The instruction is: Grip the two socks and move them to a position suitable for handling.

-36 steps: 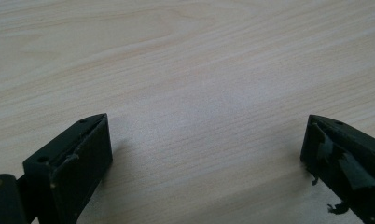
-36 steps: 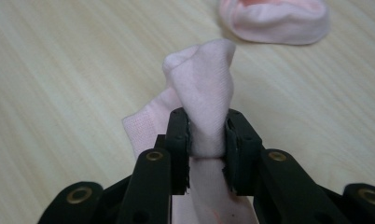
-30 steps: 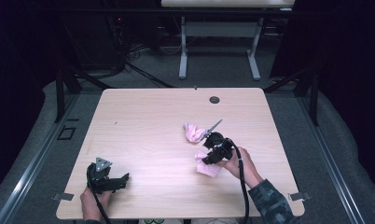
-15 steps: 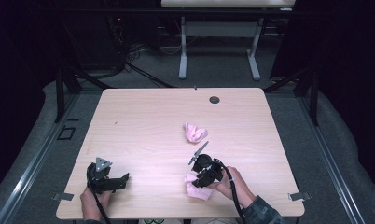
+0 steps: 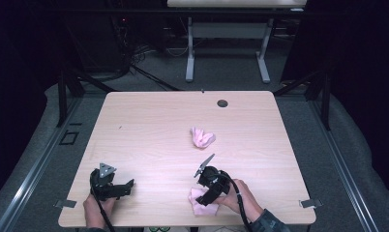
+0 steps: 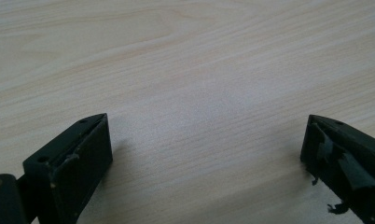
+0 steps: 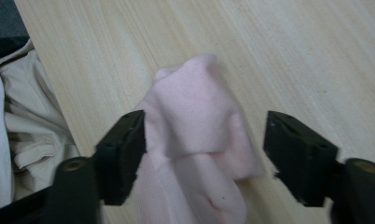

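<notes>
1. The right tool [image 5: 208, 199] has carried one pink cloth [image 5: 201, 201] from mid-surface [image 5: 149, 121] to the near edge.
2. Its jaws now stand wide; the cloth seems released.
3. The other pink cloth [image 5: 202, 137] stayed put.
4. The left tool [image 5: 129, 185] rests open, empty.

Grey carpet [image 5: 231, 77] underfoot, dark surroundings. Light wood table [image 5: 149, 121] centred. Second table on white legs [image 5: 189, 48] behind, cables [image 5: 134, 53] lying beside black stands [image 5: 67, 82].

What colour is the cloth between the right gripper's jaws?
Pale pink. The cloth shows best in the right gripper view, lying between the open jaws of the right gripper.
</notes>
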